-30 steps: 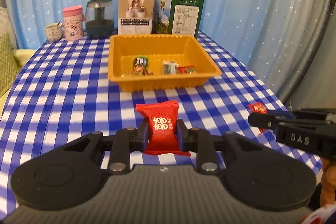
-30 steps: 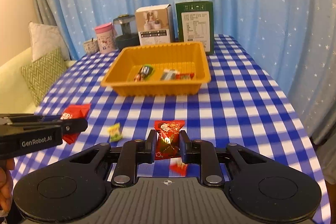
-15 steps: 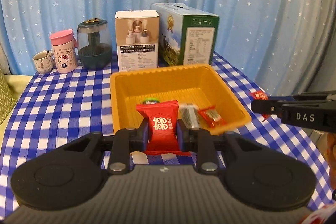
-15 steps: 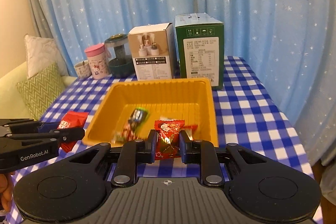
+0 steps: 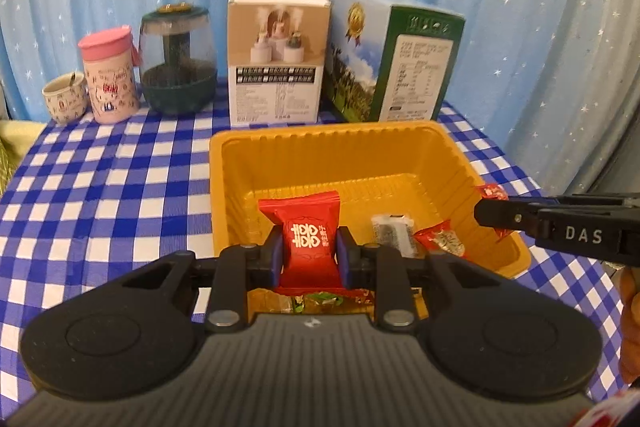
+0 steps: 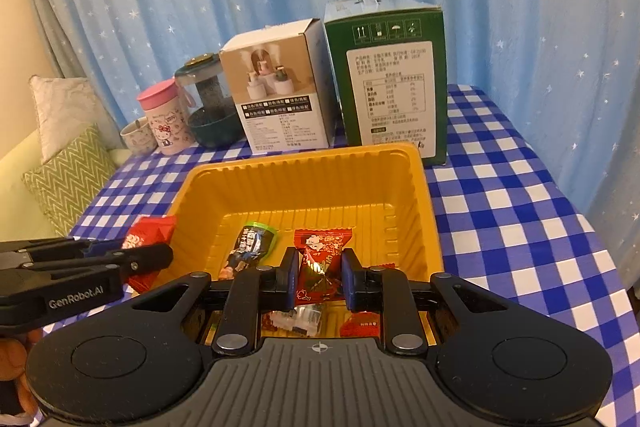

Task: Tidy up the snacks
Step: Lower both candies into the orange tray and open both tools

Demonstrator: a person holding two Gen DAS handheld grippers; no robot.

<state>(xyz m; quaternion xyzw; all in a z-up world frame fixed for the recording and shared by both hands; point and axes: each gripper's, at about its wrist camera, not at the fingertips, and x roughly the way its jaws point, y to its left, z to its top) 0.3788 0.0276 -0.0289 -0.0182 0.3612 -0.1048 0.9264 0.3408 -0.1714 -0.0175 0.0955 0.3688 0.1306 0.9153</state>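
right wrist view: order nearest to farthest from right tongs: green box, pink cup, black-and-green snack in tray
1. black-and-green snack, in the tray just left of the right tongs.
2. green box, behind the tray, right.
3. pink cup, far back left.

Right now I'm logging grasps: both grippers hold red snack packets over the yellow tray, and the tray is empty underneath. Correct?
Not quite: the yellow tray is not empty. The right wrist view shows a dark wrapped snack lying in it. The left gripper and right gripper do each hold a red packet over it.
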